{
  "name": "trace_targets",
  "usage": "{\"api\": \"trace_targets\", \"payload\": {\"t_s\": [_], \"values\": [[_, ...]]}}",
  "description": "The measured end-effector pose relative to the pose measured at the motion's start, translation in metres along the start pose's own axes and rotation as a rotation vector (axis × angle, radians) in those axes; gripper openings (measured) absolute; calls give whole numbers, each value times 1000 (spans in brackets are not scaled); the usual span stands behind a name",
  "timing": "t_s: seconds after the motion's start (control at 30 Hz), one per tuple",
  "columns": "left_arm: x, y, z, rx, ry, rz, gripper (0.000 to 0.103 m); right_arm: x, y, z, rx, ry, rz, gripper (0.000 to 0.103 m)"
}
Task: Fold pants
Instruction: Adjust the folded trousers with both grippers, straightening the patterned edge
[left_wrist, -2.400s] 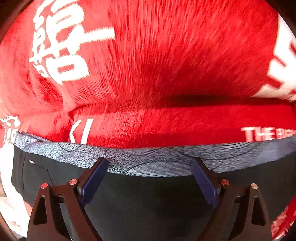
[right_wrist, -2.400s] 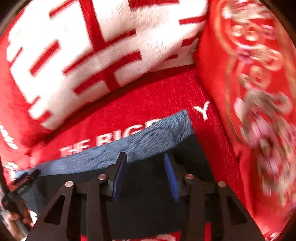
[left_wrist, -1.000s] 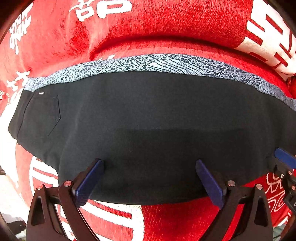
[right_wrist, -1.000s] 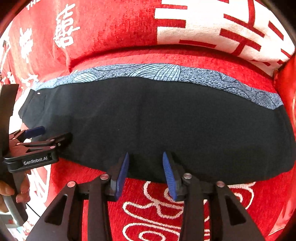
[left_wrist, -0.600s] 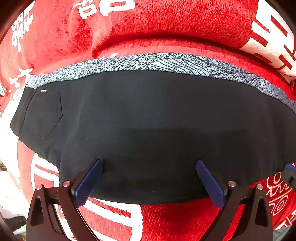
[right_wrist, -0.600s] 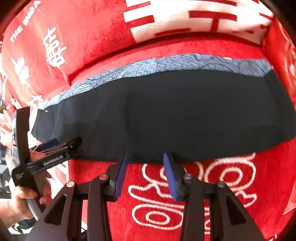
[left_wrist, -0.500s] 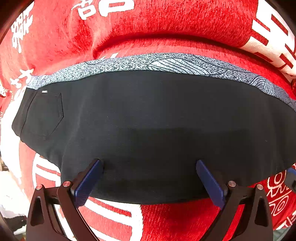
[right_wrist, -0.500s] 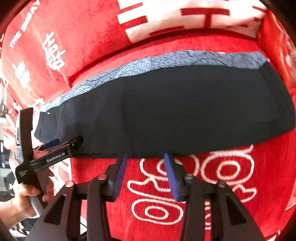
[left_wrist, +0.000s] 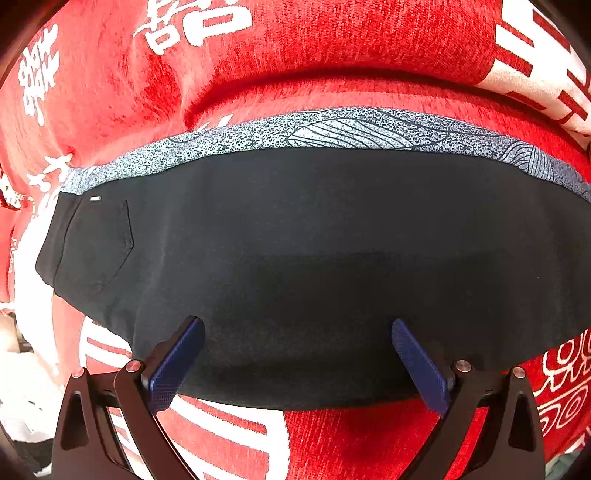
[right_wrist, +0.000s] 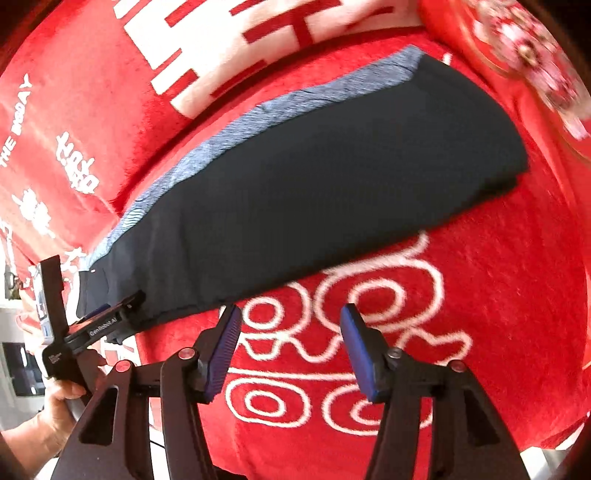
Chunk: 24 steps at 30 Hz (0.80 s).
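Note:
Black pants with a grey patterned band along the far edge lie flat in a long strip on the red cover. A back pocket shows at their left end. My left gripper is open wide, its blue pads hovering over the pants' near edge with no cloth pinched. In the right wrist view the pants run slanted. My right gripper hangs over the red cover just off the near edge, its jaws opening with nothing between them. The left gripper shows at the pants' left end.
The red cover bears white characters and swirl patterns and bulges up behind the pants like a cushion. A hand holds the left gripper's handle at the lower left. A flowered red cloth lies at the far right.
My right gripper has slid right along the pants' near edge, rolled so the pants now look slanted, and spread its jaws wider. The left gripper has stayed put.

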<state>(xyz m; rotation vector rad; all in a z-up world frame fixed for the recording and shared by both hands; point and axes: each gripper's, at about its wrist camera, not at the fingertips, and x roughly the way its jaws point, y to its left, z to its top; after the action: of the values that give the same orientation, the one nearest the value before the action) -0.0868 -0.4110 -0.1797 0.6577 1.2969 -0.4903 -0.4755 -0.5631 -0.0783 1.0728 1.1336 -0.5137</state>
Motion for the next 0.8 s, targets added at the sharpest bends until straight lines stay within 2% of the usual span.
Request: {"api": "trace_targets", "payload": {"t_s": [0.23, 0.37, 0.4, 0.47, 0.6, 0.67, 0.8], "values": [[-7, -10, 7, 28, 20, 49, 102, -3, -12, -7, 31, 5, -15, 60], [-26, -26, 17, 46, -7, -2, 102, -21, -17, 2, 23, -68, -53, 60], [-31, -33, 20, 55, -22, -14, 102, -26, -19, 8, 27, -92, -69, 59], [-36, -47, 26, 71, -38, -29, 102, -34, -27, 25, 62, -153, -95, 50], [-35, -76, 30, 83, -29, -59, 102, -37, -40, 65, 107, -200, -111, 50], [-32, -92, 29, 97, -18, -82, 102, -36, -37, 90, 59, -227, -150, 50], [-24, -108, 19, 139, -17, -59, 102, -14, -44, 117, -3, -183, -237, 49]]}}
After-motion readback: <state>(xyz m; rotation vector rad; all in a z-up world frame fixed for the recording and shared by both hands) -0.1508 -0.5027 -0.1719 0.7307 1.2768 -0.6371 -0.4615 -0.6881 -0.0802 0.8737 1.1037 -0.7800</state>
